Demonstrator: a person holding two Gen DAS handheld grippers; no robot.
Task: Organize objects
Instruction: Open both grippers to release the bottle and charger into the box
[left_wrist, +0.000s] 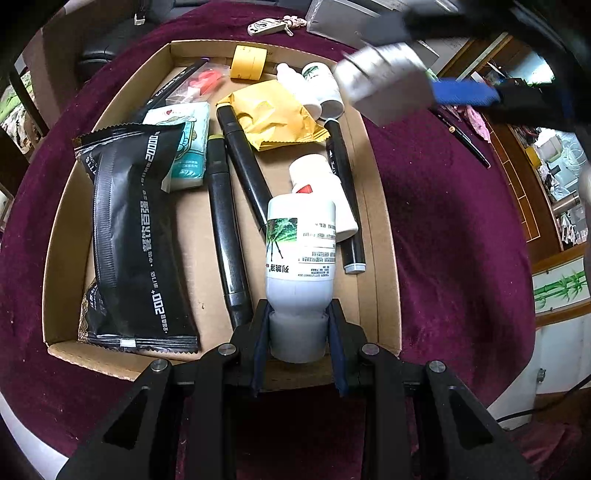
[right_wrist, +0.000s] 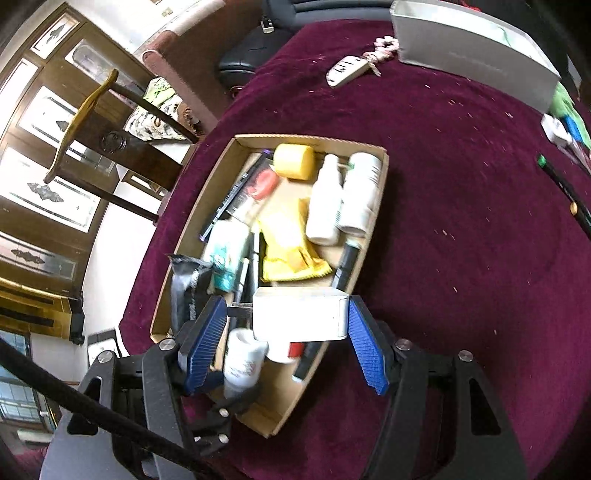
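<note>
Item: white bottle (left_wrist: 301, 243), clamped by its cap end in the left tongs (left_wrist: 299, 332), long axis pointing away from them over the near end of the cardboard tray (left_wrist: 384, 236). 
Item: white box (right_wrist: 301, 314), clamped in the right tongs (right_wrist: 288, 328), hanging above the tray's near end. 
Tray sits mid-tabletop (right_wrist: 461, 258), crowded with markers and packets; the left hand appears lower and nearer for release.

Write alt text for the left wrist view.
The left gripper clamps the cap of a white plastic bottle over a shallow cardboard tray of black markers, a black foil packet and a yellow pouch, on burgundy velvet cloth.
</note>
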